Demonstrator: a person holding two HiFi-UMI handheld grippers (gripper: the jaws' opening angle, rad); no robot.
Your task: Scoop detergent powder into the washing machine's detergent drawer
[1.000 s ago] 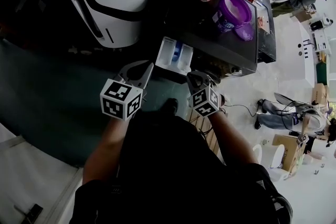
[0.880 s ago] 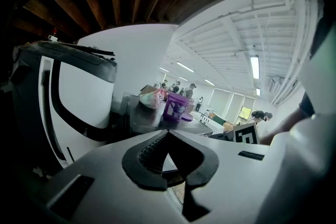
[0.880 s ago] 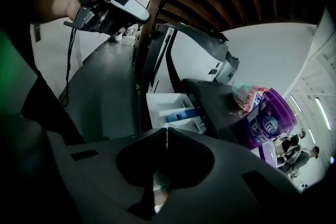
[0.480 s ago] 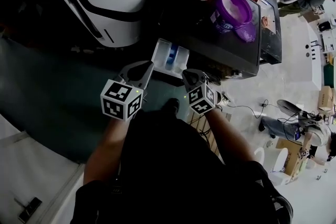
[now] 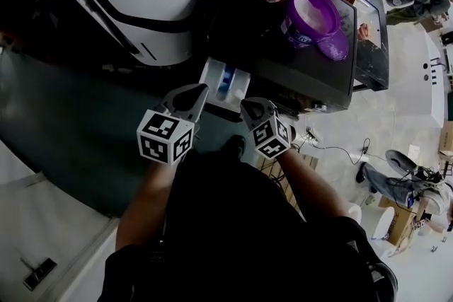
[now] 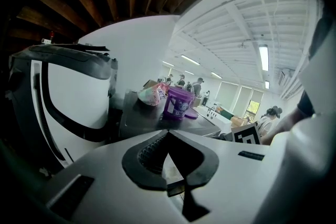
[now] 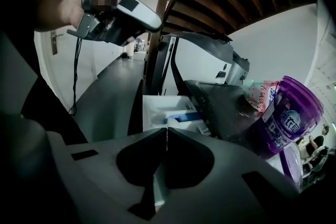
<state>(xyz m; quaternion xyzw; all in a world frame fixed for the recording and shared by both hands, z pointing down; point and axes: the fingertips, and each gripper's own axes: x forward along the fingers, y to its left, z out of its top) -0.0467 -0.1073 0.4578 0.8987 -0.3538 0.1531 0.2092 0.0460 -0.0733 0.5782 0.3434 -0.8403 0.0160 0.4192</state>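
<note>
1. Dark machine top (image 5: pixel 272 46) at far right carries the open purple tub (image 5: pixel 296 30).
2. Detergent drawer (image 5: pixel 212 74) stands pulled out, just past both grippers.
3. Left gripper (image 5: pixel 203 88), right gripper (image 5: pixel 248 107): jaws pressed together, empty.
4. I see no scoop. I'd expect loose, spill-prone powder (image 5: pixel 313 10), so hold level by the handle.

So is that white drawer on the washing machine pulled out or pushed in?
Pulled out: the drawer juts forward with its open compartments showing.
</note>
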